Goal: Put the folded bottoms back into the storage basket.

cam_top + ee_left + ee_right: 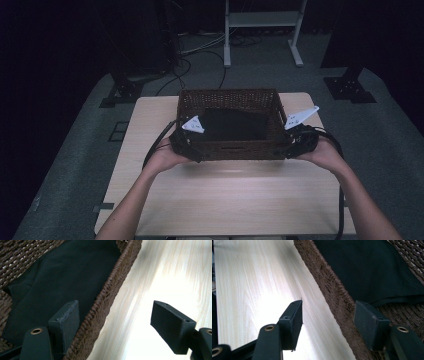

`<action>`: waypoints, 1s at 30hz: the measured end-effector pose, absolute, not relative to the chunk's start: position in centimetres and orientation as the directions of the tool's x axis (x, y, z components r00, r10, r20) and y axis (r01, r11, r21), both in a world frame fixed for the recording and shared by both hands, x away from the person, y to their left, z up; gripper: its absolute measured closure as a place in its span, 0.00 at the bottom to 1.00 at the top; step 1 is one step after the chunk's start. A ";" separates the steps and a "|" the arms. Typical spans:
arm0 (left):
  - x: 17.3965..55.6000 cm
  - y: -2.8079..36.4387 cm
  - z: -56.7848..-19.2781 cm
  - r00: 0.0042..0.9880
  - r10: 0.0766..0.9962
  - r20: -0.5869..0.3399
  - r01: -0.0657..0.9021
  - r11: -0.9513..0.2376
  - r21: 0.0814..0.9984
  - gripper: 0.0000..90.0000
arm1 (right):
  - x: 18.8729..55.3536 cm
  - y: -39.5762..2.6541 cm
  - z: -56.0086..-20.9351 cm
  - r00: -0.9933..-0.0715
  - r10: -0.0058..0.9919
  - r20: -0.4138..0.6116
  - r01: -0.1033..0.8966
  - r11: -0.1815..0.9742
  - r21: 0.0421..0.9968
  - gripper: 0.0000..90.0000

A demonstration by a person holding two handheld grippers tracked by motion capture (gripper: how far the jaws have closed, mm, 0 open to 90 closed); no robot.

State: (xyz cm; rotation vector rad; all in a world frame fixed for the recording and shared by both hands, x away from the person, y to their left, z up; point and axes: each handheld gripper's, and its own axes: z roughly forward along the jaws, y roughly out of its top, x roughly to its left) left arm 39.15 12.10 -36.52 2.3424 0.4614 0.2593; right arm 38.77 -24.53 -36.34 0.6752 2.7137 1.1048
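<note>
Both jaws astride basket (227, 150) rim

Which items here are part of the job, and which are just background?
In the job:
wicker basket
black cloth inside it
left gripper, fingers straddling the near rim
right gripper, likewise

Just around:
table
white frame
floor cables

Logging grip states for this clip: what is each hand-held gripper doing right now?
Left hand-held gripper: open, jaws straddling the basket near wall.
Right hand-held gripper: open, jaws straddling the same wall, not pressing it.
</note>
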 end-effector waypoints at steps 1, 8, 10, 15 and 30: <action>39.1 12.1 -36.6 0.916 0.398 0.053 0.253 -0.674 0.694 0.25 | 38.6 -24.6 -36.4 -0.891 0.453 0.043 0.354 0.630 0.691 0.43; 38.4 12.3 -36.9 0.916 0.398 0.053 0.250 -0.669 0.700 0.24 | 38.0 -25.0 -36.8 -0.887 0.459 0.044 0.356 0.621 0.698 0.42; 38.3 12.4 -37.0 0.916 0.398 0.054 0.250 -0.670 0.698 0.24 | 37.8 -25.1 -37.1 -0.887 0.459 0.049 0.360 0.621 0.697 0.42; 37.9 12.6 -37.2 0.915 0.400 0.052 0.251 -0.666 0.702 0.24 | 37.4 -25.4 -37.7 -0.885 0.463 0.053 0.365 0.617 0.698 0.42; 36.6 13.5 -38.0 0.911 0.409 0.051 0.258 -0.661 0.704 0.23 | 36.2 -26.0 -38.6 -0.882 0.468 0.060 0.372 0.614 0.696 0.41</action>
